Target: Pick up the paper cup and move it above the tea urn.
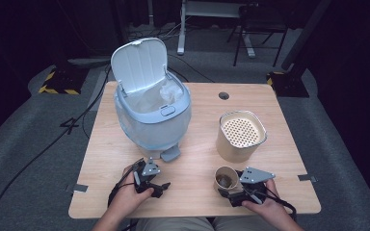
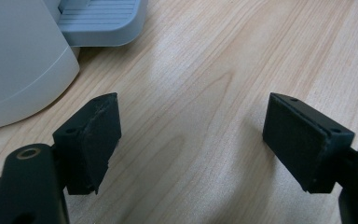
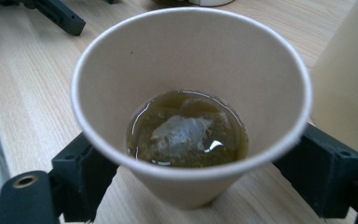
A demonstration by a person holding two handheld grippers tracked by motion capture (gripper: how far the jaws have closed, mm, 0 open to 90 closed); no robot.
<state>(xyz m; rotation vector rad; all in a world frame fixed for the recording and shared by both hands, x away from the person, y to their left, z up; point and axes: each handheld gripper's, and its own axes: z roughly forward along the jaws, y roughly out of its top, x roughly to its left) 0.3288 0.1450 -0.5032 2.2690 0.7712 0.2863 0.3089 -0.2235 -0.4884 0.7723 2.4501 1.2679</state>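
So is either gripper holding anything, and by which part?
Nothing is held. Left gripper is open over bare table. Right gripper fingers flank the lower wall of the paper cup, with a gap showing on one side.

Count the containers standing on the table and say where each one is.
3: a pedal bin with its lid up at back left, a strainer-topped canister at right, and a paper cup between the right gripper's jaws.

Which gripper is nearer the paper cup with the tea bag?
Right. The right gripper has its jaws either side of the paper cup; the left gripper sits well to its left, near the bin's pedal.
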